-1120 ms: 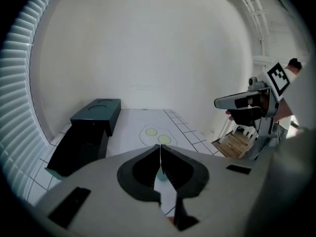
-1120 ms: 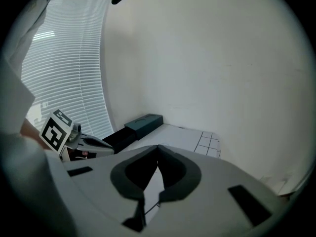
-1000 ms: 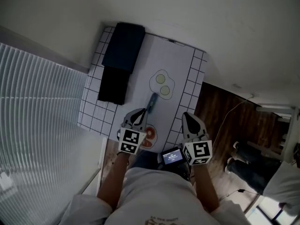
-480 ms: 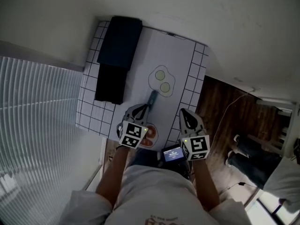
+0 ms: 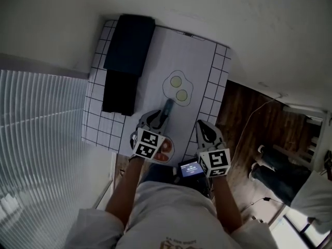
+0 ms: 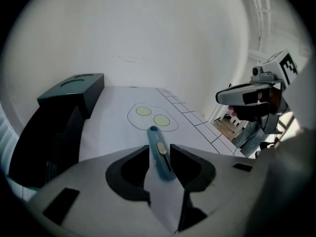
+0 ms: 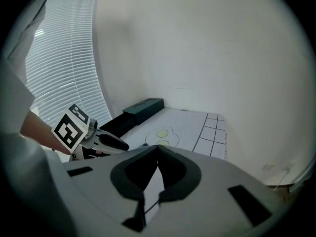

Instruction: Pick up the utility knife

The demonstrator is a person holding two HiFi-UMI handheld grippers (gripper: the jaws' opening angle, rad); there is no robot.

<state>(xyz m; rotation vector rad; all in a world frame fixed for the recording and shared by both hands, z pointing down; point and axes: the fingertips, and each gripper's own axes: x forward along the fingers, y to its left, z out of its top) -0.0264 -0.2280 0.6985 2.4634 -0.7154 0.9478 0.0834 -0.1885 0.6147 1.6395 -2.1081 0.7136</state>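
Gridded mat (image 5: 155, 56) | utility knife (image 6: 159, 156) runs toward 12 o'clock, tail between left gripper (image 5: 154, 119) jaws, spread, just opening | right gripper (image 5: 201, 128) pressed together, farther

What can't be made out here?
Near end of the utility knife: left gripper view, hidden behind the left tool, whose jaws have just been opening, knife between them.
Blade out or retracted: too small in every view.
The red print: head view, partly under the left tool's cube.
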